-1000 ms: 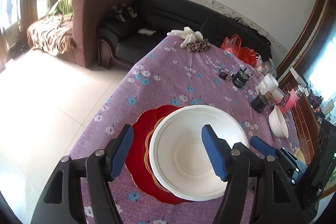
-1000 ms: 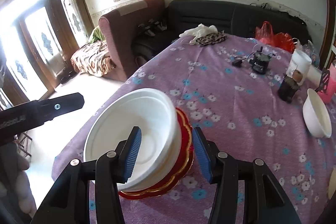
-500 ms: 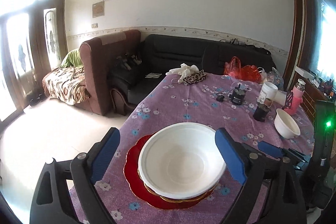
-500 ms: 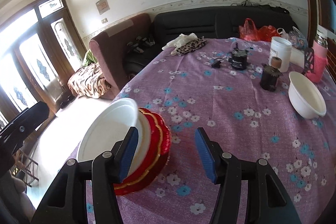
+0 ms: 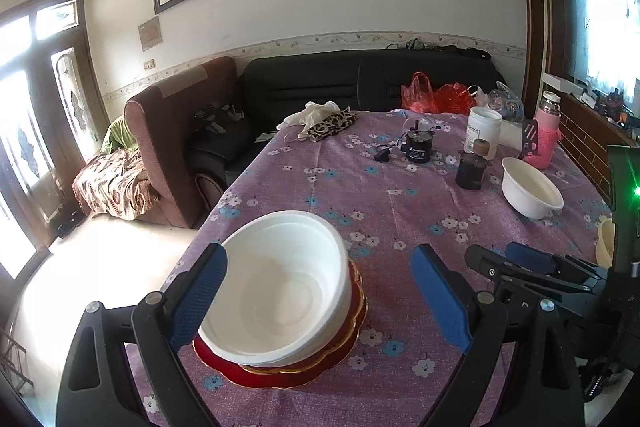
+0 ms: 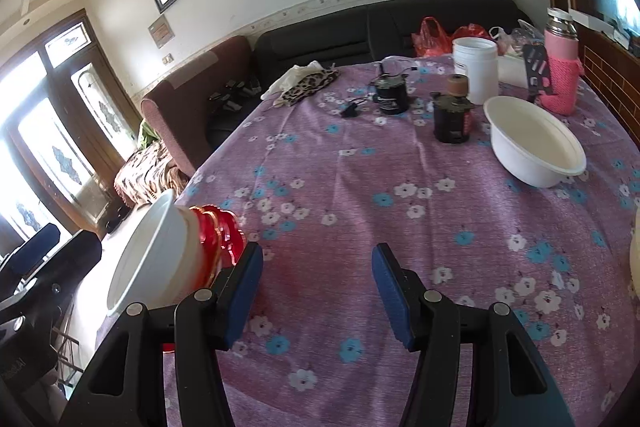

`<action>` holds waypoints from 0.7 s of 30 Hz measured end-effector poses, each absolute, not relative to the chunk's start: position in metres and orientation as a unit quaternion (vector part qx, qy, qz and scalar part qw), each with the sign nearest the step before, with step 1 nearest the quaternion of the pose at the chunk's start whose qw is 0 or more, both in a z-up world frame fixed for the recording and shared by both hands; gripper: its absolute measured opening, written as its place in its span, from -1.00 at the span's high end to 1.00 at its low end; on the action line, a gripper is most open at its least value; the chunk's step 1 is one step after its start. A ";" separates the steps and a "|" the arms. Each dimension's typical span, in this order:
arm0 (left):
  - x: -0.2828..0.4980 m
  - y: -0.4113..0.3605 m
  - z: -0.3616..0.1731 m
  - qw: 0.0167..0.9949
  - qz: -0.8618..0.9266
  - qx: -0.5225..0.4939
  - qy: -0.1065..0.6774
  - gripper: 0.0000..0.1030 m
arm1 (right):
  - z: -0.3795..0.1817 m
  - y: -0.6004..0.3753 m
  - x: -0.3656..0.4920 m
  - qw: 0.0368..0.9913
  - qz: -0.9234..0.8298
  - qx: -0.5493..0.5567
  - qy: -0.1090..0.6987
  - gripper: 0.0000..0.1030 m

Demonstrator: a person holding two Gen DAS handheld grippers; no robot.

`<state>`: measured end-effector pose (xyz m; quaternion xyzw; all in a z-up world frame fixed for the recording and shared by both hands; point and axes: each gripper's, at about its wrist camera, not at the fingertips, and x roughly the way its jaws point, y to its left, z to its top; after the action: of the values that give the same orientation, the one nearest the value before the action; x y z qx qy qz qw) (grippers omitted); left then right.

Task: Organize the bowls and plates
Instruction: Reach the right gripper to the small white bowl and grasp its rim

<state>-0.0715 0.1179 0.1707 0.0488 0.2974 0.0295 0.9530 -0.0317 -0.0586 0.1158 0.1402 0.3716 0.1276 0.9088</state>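
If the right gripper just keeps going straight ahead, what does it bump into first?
Probably the purple flowered tablecloth: nothing stands between the right gripper and it. The lone white bowl sits off to the right.

Left gripper point(image 5: 318, 301): jaws wide apart, angled down, nothing pressed between pads; jaws opened over last second, now steady. Right gripper point(image 6: 317, 293): jaws parted, angled down, gap empty; jaws widened slightly over last second. Right gripper visible at right edge of left view.
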 end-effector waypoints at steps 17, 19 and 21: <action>-0.061 0.048 0.142 0.935 -0.042 0.073 0.343 -0.81 | 0.089 -0.134 -0.040 0.901 0.079 0.185 0.384 -0.20; -0.059 0.042 0.135 0.930 -0.059 0.063 0.357 -0.81 | 0.083 -0.144 -0.041 0.900 0.069 0.189 0.387 -0.20; -0.057 0.038 0.127 0.925 -0.070 0.056 0.369 -0.81 | 0.078 -0.156 -0.043 0.898 0.056 0.196 0.390 -0.20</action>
<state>-0.0570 0.0379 0.1272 0.0560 0.3689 -0.0700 0.9251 -0.0434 -0.1561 0.0776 0.1957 0.3897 0.0564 0.8982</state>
